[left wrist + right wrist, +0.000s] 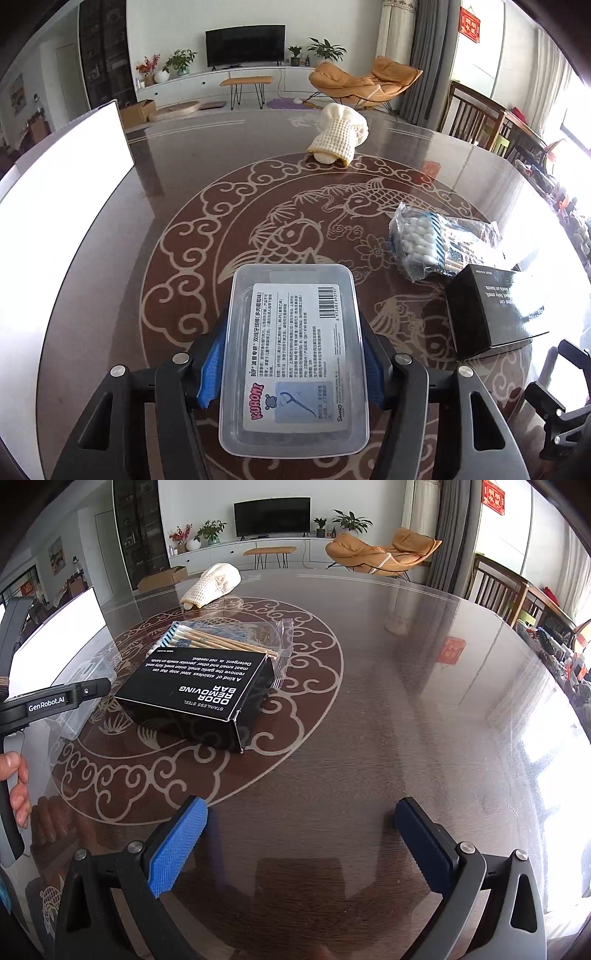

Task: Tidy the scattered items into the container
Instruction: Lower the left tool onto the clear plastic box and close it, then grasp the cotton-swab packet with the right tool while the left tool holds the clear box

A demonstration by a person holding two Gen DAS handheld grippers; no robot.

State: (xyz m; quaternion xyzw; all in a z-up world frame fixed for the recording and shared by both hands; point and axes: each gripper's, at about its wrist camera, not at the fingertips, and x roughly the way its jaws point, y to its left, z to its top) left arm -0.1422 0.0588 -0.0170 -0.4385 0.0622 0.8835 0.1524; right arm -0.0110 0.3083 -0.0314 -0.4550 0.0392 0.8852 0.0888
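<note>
My left gripper (293, 332) is shut on a clear plastic box of floss picks (295, 354); its blue pads press on the box's two long sides, just over the table. A black odor-removing-bar box (487, 310) (199, 690) lies to the right, with a bag of cotton swabs (428, 240) (221, 638) behind it. A cream knitted cloth (340, 136) (214, 583) lies farther back. The white container (66, 221) (55, 646) stands at the left. My right gripper (299, 834) hangs open over bare table, nothing between its fingers.
The round dark table (369, 701) has a glossy top with a fish pattern. Wooden chairs (498, 587) stand at its far right edge. A hand (18, 786) holding the left gripper's handle shows at the left of the right wrist view.
</note>
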